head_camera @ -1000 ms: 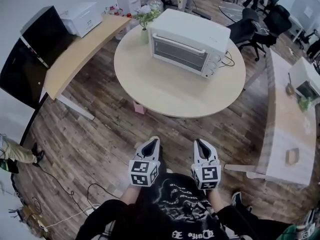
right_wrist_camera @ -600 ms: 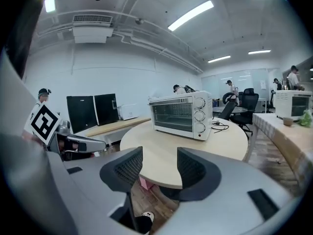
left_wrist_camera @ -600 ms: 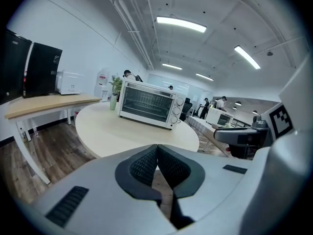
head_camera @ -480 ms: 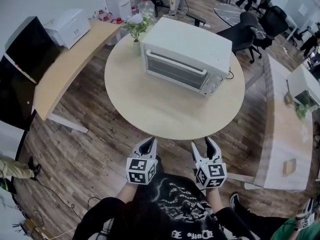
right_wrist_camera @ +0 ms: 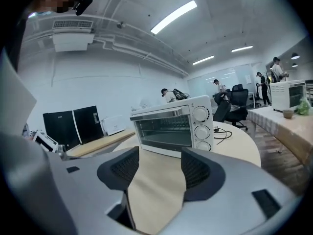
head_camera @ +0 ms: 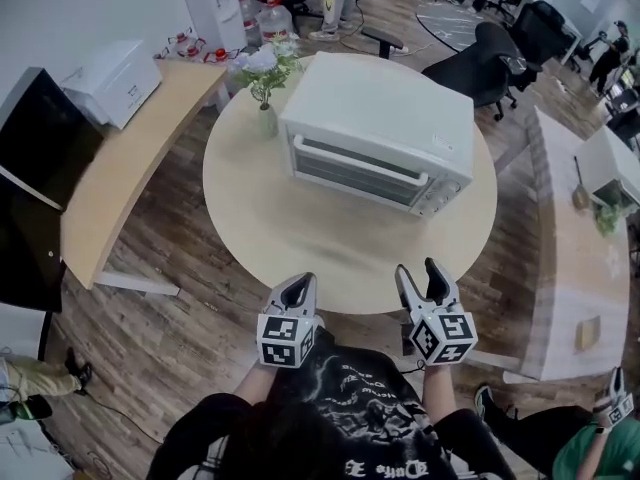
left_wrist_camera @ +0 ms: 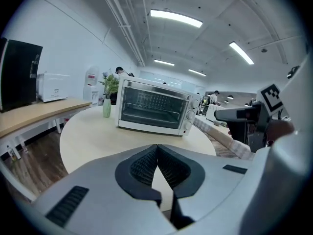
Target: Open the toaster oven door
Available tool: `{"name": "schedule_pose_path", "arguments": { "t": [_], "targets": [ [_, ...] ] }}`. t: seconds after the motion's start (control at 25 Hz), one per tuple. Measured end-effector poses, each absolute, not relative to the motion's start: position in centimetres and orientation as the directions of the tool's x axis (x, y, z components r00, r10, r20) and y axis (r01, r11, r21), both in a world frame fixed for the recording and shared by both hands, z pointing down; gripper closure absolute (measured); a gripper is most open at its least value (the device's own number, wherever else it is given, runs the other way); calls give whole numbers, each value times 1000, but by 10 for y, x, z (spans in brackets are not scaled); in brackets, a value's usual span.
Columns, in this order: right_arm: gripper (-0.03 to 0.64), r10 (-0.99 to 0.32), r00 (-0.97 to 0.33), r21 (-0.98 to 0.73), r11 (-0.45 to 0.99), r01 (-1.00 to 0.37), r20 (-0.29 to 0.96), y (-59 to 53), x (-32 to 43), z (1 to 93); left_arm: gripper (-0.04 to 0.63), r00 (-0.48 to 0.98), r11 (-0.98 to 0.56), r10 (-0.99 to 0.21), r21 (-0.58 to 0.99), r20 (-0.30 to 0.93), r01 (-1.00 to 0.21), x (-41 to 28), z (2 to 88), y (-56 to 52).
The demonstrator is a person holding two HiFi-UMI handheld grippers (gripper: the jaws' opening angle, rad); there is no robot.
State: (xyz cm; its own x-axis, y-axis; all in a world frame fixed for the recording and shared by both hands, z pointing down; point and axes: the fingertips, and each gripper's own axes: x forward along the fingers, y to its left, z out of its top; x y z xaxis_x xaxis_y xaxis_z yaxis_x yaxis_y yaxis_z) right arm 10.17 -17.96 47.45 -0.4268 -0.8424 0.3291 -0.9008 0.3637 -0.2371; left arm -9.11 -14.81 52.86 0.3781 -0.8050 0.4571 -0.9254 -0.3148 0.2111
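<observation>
A white toaster oven (head_camera: 380, 128) stands on the round pale wooden table (head_camera: 300, 233), glass door shut, a bar handle along the door's top and three knobs at its right. It shows ahead in the left gripper view (left_wrist_camera: 154, 107) and in the right gripper view (right_wrist_camera: 173, 126). My left gripper (head_camera: 297, 286) hovers at the table's near edge, jaws together with nothing between them. My right gripper (head_camera: 422, 273) is beside it over the near edge. Its jaws have just been opening and stand wide apart, empty. Both are well short of the oven.
A small vase with a plant (head_camera: 264, 76) stands on the table left of the oven. A cable (right_wrist_camera: 226, 129) trails from the oven's right side. A curved wooden desk (head_camera: 120, 168) lies left, a long table (head_camera: 570, 248) right, office chairs (head_camera: 500, 53) beyond.
Both grippers moved forward from over the floor to the table's near edge, and the oven looms larger. The right gripper's jaws went from together to wide apart.
</observation>
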Motion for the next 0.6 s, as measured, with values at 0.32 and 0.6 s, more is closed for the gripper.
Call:
{"name": "schedule_pose_path", "arguments": {
  "t": [0.32, 0.6],
  "targets": [
    [350, -866, -409, -320, 316, -893, 288, -243, 99, 451, 578, 400, -344, -788, 204, 468, -917, -107, 534, -189],
    [350, -858, -433, -426, 294, -856, 278, -280, 99, 439, 578, 386, -324, -786, 209, 482, -923, -102, 535, -192]
  ]
}}
